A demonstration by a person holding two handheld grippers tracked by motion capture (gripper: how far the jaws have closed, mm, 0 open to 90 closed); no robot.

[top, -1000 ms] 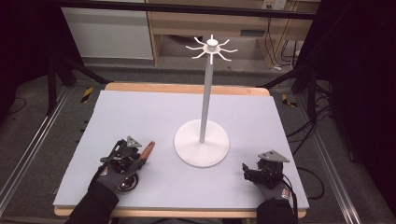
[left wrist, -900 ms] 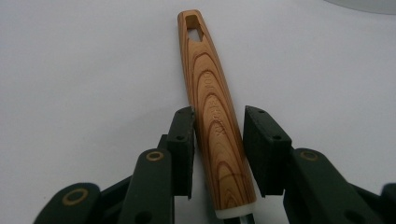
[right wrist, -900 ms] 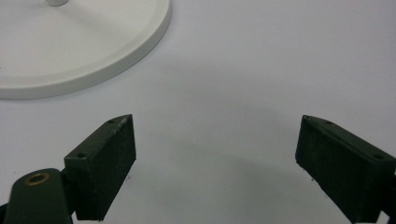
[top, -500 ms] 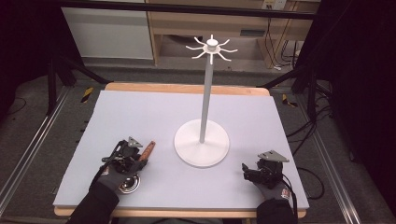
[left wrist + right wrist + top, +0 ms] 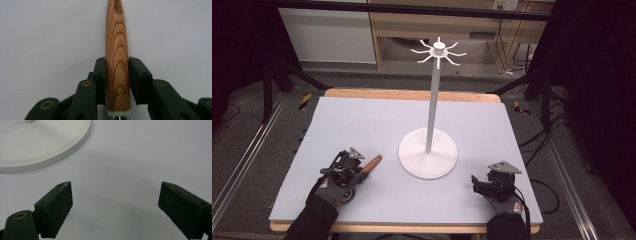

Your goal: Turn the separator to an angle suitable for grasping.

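The left tongs were clamped on a wooden handle, both jaws pressing its sides near the butt end. The handle lay low over the bench at about seven o'clock from the white stand, its tip pointing toward two o'clock, at the stand's base. The right tongs rested at about five o'clock from the stand with the jaws spread wide and nothing between them.

Judged from this, the work was at an early stage: the utensil was gripped but not yet raised, and none of the hooks at the top of the pole carried anything. Lifting it and hanging it appeared to remain.

The left gripper view showed the wood grain, a hole near the handle's far tip and a pale collar at its near end, which the high view was too coarse to give. The right gripper view showed the stand's rim at eleven o'clock, apart from the open jaws. The high view alone gave the pole's height.
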